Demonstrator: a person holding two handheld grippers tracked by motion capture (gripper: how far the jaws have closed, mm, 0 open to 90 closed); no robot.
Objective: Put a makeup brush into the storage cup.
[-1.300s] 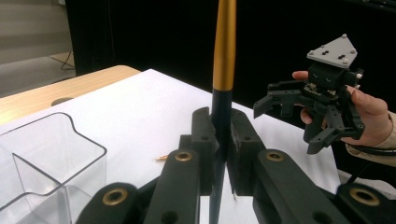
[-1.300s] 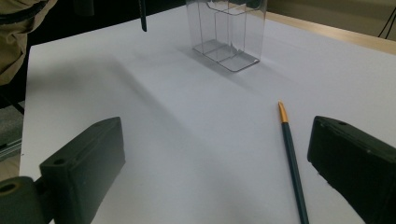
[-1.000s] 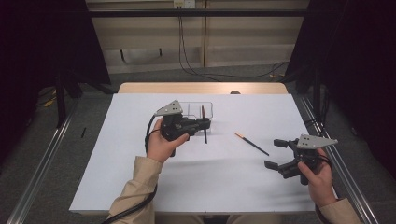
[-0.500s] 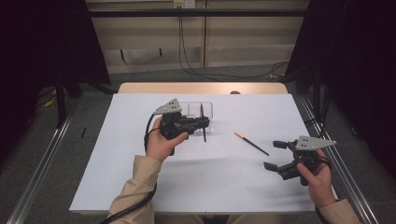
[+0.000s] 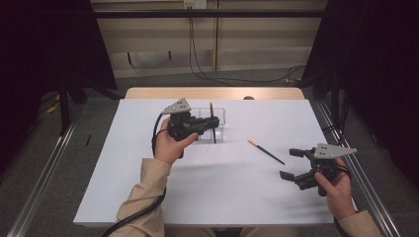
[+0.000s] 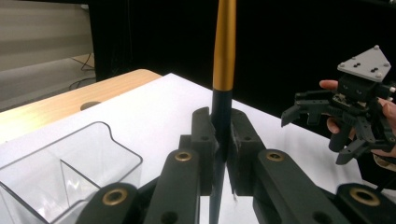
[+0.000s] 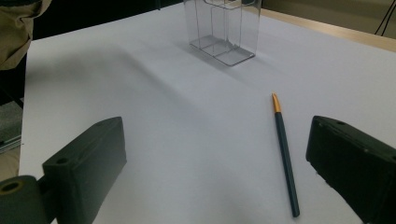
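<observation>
One pen (image 6: 223, 70) clamped, left claw (image 6: 219, 140), clear holder (image 6: 70, 172)

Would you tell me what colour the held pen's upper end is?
Gold, above a dark barrel; the pen shows best in the left gripper view.

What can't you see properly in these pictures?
- Left gripper view: the held pen runs past the top edge, and its lower part is hidden between the left gripper jaws.
- Left gripper view: the clear box is cut off by the bottom and left edges.
- High view: the left gripper covers part of the clear box.
- Right gripper view: the clear box top is cut off.
</observation>
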